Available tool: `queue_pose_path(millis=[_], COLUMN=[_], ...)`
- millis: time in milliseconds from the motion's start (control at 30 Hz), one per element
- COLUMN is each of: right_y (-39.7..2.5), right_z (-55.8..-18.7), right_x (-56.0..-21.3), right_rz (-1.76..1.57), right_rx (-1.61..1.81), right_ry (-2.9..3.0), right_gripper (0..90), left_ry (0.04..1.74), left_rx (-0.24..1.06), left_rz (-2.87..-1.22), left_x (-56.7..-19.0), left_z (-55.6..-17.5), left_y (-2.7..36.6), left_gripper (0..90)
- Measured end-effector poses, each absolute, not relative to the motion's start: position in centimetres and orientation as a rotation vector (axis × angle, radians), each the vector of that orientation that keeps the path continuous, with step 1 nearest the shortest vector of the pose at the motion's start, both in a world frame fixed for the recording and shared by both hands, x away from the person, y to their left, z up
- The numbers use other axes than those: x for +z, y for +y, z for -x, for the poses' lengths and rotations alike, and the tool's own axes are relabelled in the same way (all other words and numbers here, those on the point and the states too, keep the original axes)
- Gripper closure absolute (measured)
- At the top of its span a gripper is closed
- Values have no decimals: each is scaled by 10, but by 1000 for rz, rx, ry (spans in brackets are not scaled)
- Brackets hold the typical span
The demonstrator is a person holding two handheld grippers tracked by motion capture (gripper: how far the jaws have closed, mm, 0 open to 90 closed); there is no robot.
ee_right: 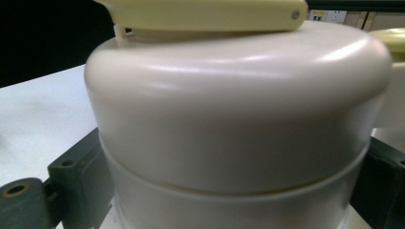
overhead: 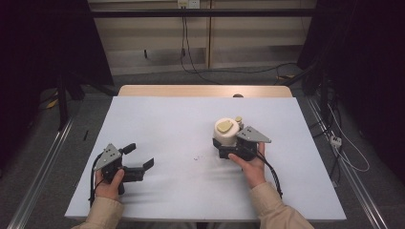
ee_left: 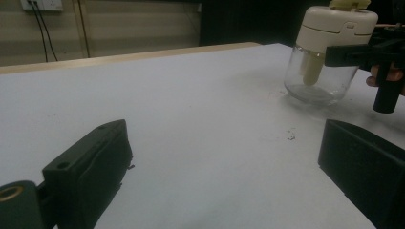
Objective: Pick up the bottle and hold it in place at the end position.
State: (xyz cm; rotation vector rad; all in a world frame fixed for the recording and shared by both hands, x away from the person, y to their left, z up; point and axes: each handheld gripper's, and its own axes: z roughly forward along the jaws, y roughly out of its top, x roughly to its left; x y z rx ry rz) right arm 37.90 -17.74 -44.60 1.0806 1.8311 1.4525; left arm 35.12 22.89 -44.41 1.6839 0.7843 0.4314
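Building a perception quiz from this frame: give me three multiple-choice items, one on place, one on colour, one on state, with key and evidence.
1. Where does the jar stand?
A. on the table's right half, in front of the right gripper
B. at the far left corner
C. on the floor

2. What colour is the jar's lid?
A. red
B. cream
C. dark blue

3. How does the left gripper stand?
A. shut on the jar
B. open, holding nothing
C. shut on a cable

Key: 1 A, the high view shows it on the white table just ahead of the right gripper. 2 B, the right gripper view shows a cream lid over a clear glass body. 3 B, the left gripper view shows its jaws wide apart with bare table between them.
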Motion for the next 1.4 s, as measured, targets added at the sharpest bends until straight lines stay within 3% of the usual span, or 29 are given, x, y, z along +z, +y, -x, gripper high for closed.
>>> queue_pose_path(millis=[1400], right_y=[-149], right_z=[-400], right_x=[-443], right_rz=[-1087], right_rx=[1503], right_ry=[1844], right_gripper=[54], left_ry=[786], left_rx=[433], left_rz=[-1670], left_x=[-443], left_z=[-351], left_y=[231], left_gripper=[33])
